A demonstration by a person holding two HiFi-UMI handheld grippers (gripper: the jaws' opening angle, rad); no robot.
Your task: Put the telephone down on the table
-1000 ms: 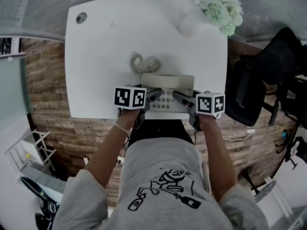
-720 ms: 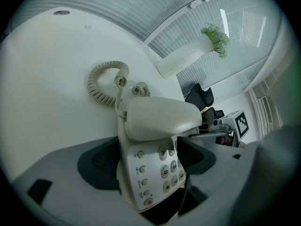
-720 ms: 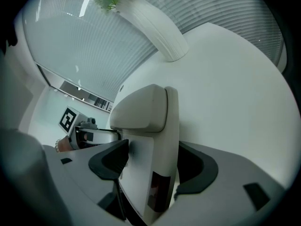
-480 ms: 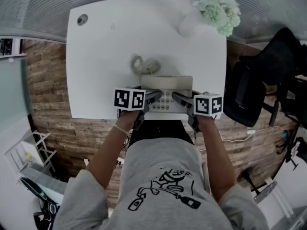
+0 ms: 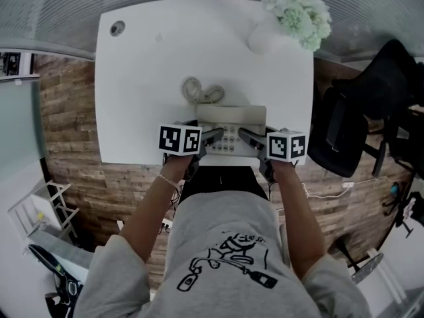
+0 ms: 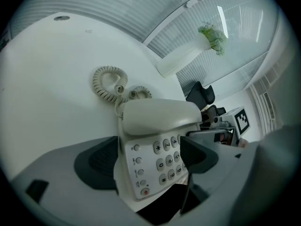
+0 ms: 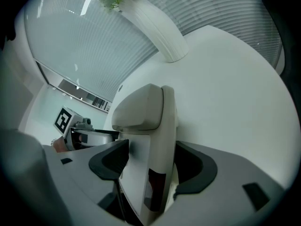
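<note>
The telephone lies at the near edge of the white table, in the lower middle of the head view, with its coiled cord just above it. The left gripper is at the phone's left end; its jaws are opening and stand wide, with the keypad between them. The right gripper is clamped on the phone's right end, a pad against each side. A vase of pale flowers stands at the table's upper right corner.
</note>
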